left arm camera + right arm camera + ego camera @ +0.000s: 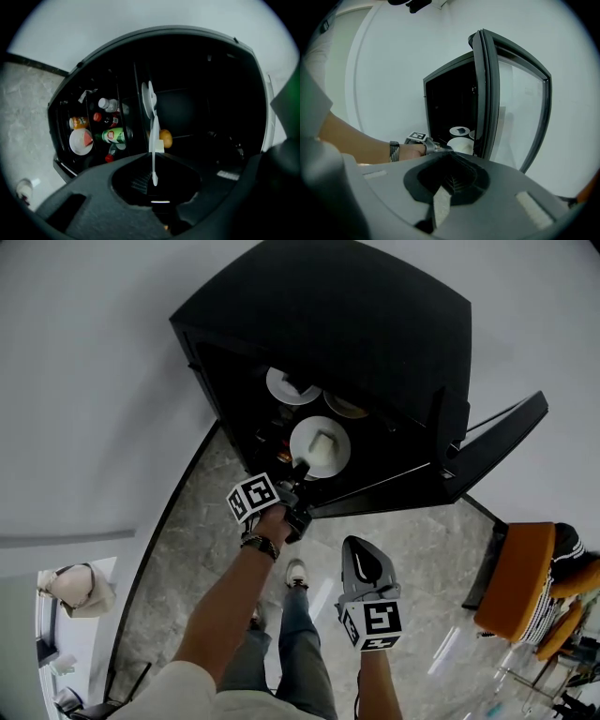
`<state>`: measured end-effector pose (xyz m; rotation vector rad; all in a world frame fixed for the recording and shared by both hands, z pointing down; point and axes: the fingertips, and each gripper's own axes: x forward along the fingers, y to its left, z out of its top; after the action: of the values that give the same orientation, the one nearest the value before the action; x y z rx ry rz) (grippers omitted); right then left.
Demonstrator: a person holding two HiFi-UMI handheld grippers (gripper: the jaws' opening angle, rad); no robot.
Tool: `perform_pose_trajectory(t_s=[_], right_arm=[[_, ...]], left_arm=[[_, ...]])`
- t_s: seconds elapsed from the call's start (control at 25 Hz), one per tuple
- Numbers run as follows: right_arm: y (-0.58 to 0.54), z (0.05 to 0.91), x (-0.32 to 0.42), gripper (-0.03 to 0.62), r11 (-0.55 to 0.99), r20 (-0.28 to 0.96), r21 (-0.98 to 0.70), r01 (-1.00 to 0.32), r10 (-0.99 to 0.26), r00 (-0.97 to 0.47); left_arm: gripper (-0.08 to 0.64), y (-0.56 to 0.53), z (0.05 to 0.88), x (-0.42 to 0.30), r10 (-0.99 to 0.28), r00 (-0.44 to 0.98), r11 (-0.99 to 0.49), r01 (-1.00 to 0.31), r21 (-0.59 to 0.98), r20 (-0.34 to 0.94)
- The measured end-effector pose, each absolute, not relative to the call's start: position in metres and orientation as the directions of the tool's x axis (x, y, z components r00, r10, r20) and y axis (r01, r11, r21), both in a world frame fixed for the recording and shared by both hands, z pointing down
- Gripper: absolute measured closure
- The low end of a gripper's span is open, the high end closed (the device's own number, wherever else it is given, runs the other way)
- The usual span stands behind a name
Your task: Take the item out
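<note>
A black fridge (356,315) stands with its door (497,442) swung open. On a shelf inside lies a white plate (323,454) that carries a pale block (322,440). My left gripper (298,471) reaches into the opening and is shut on that plate's near rim. In the left gripper view the plate (153,136) shows edge-on between the closed jaws of the left gripper (153,157), with a round orange-brown item (165,138) behind it. My right gripper (364,563) hangs back outside the fridge, shut and holding nothing; in its own view the right gripper (450,154) points at the opening.
Two more white plates (292,386) (345,408) sit deeper in the fridge. Other shelves hold a green can (114,135), an orange can (78,123), bottles and a dish with a red slice (81,141). An orange chair (520,592) stands at the right on the stone floor.
</note>
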<state>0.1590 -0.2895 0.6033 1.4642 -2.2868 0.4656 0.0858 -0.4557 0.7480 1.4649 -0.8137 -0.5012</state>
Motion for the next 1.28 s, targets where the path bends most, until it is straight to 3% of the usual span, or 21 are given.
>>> perform_pose_trajectory(t_s=[0.4, 0.92, 1.28], right_arm=[[-0.277, 0.587, 0.158, 0.584, 0.377, 0.475, -0.057, -0.924, -0.804, -0.357], [-0.256, 0.498, 0.134, 0.584, 0.346, 0.376, -0.05, -0.937, -0.862, -0.339], [-0.227, 0.468, 0.11, 0.584, 0.363, 0.376, -0.041, -0.931, -0.857, -0.351]], left_arm=[[0.551, -0.431, 0.732, 0.067, -0.777, 0.616, 0.108, -0.076, 0.991, 0.132], [0.551, -0.348, 0.618, 0.039, -0.792, 0.607, 0.061, -0.018, 0.998, 0.059], [0.551, -0.284, 0.559, -0.003, -0.829, 0.552, 0.06, -0.062, 0.996, 0.084]])
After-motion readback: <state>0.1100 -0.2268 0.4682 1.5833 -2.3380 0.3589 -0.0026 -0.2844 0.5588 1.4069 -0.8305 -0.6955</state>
